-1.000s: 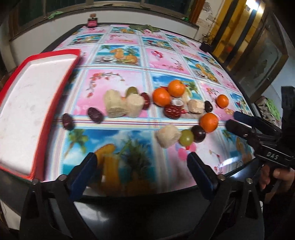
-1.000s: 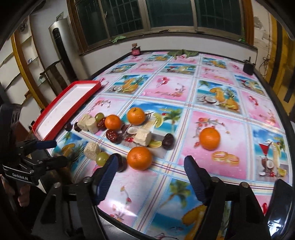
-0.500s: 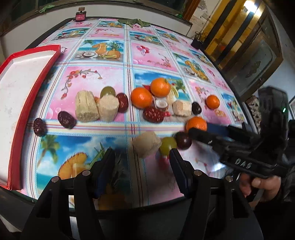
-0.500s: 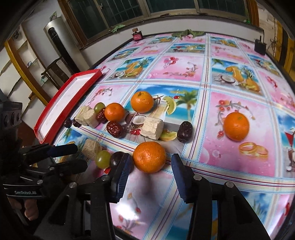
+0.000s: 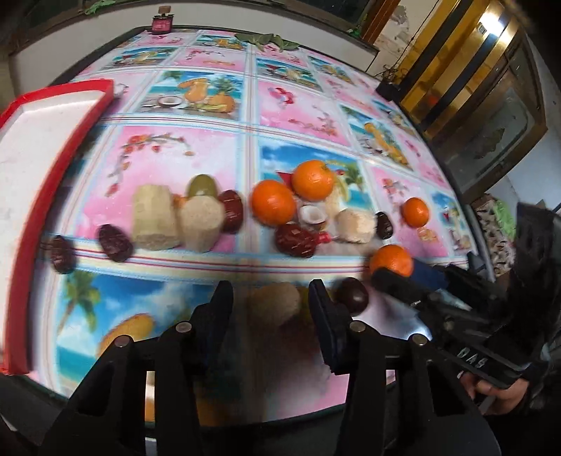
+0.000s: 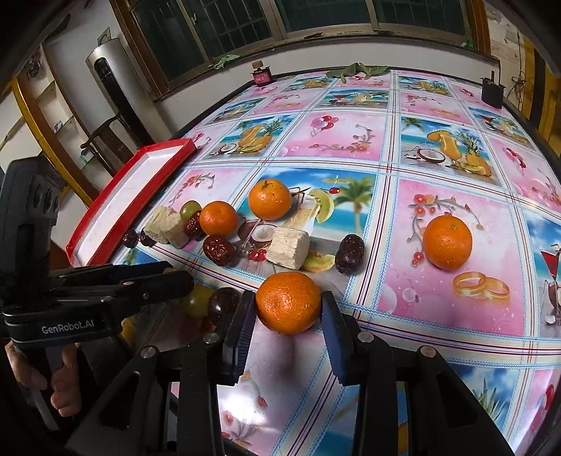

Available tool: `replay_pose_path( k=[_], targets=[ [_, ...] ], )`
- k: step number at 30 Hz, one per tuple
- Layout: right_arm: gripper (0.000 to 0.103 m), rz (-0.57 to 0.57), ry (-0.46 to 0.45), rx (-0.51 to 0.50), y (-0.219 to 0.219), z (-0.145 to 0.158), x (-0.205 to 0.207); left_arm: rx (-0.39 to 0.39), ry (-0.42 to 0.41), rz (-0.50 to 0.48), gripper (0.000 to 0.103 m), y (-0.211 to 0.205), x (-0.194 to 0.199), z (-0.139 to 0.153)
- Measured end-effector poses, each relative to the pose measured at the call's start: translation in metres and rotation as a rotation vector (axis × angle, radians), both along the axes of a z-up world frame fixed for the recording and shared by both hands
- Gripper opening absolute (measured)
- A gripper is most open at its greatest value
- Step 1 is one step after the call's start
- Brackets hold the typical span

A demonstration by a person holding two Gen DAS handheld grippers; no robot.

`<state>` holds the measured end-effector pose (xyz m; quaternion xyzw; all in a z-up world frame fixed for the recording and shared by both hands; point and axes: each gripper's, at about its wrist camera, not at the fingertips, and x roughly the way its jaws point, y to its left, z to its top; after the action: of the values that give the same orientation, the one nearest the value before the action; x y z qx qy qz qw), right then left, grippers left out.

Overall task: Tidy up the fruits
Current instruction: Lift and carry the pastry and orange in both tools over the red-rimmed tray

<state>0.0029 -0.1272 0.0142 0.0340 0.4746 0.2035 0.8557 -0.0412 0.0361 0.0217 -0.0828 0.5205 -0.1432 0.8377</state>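
Fruit-print bench [image 6: 350, 147] under windows [image 6: 217, 31], red tray [image 6: 164, 145] at its left.
Four oranges [image 6: 447, 242], four pale chunks [image 6: 289, 247], five dates [image 6: 349, 257]; both tools just narrowed: right tool [image 6: 286, 300] grips nearest orange [image 6: 287, 308], left tool [image 5: 270, 291] straddles a chunk [image 5: 277, 303].

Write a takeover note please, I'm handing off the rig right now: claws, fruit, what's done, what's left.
Left claw: jaws have just been closing, astride the beige chunk, gaps showing; not gripped.
Right claw: jaws have just been closing, pads against the near orange, which sits on the tablecloth.
Red tray: left of the fruit, nothing visible in it.
Done: nothing sorted.
Left: lift both, then the other oranges, dates and grapes, presumably into the tray.
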Motion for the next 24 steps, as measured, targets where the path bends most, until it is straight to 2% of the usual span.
replay_pose_path(
  k=[6,13,16,19,24],
  targets=[
    [0.038,0.014,-0.019,0.001,0.003,0.006,-0.002,0.067,0.013,0.022,0.043,0.016,-0.007,-0.003],
    [0.038,0.024,-0.027,0.000,0.006,0.009,-0.003,0.128,-0.012,-0.011,0.043,0.003,0.005,-0.004],
    [0.038,0.024,-0.031,-0.003,0.006,0.011,-0.004,0.137,-0.016,-0.023,0.043,0.000,0.007,-0.004],
    [0.038,0.022,-0.033,-0.003,0.005,0.012,-0.004,0.138,-0.026,-0.022,0.029,0.002,0.005,-0.004],
    [0.038,0.026,-0.039,0.000,0.009,0.015,-0.004,0.104,-0.028,0.000,0.029,0.012,0.002,-0.002]
  ],
)
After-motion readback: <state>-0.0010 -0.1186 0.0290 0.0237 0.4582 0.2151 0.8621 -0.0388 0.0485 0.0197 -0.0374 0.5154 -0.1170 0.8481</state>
